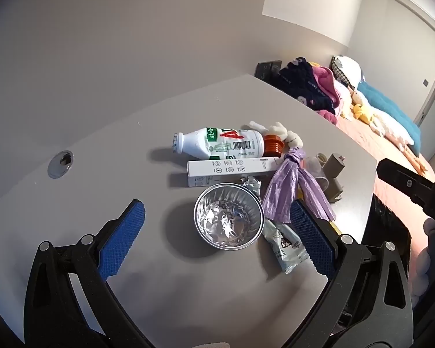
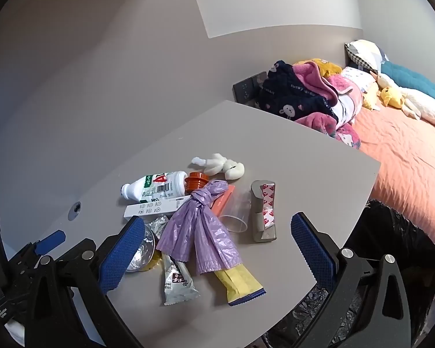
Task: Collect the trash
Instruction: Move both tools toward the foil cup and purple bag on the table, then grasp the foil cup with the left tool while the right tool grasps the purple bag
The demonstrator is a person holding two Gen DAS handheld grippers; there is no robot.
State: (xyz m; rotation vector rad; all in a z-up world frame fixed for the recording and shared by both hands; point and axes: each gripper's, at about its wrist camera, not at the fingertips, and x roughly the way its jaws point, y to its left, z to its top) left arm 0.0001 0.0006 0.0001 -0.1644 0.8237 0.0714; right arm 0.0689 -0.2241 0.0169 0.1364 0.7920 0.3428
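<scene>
- The trash lies in one loose heap on the grey desk (image 2: 319, 179), and none of it is lifted yet; I judge the collecting to be at its opening step, the approach.
- The left gripper (image 1: 217, 232) hangs above the near part of the heap with its jaws spread wide and nothing between the pads; the foil cup (image 1: 228, 217) sits on the desk below the gap.
- The right gripper (image 2: 217, 252) hovers over the middle of the heap, jaws likewise spread and empty; below it lie the knotted purple bag (image 2: 200, 232), a silver snack wrapper (image 2: 177, 284) and a yellow packet (image 2: 240, 284).
- Farther back lie a white plastic bottle (image 2: 156, 187) on its side, an orange cap (image 2: 197, 182) at its foot, a long white box (image 2: 156, 207), a clear plastic cup (image 2: 235, 211), a grey holder with red-printed tape (image 2: 264, 211) and a wad of white tissue (image 2: 220, 165).
- A bin lined with a black bag (image 2: 391, 246) stands just beside the desk's right edge, next to the bed (image 2: 406, 150); it looks the likely place for the trash.
- The next move calls for lowering one gripper over a single item and closing on it. The purple bag looks easiest for the right, since its knot gives a firm hold.
- The foil cup is thin and would likely crush under a hard squeeze, so a light pinch on its rim seems wise.
- The flat wrappers lie flush with the desk and may slip from the pads.
</scene>
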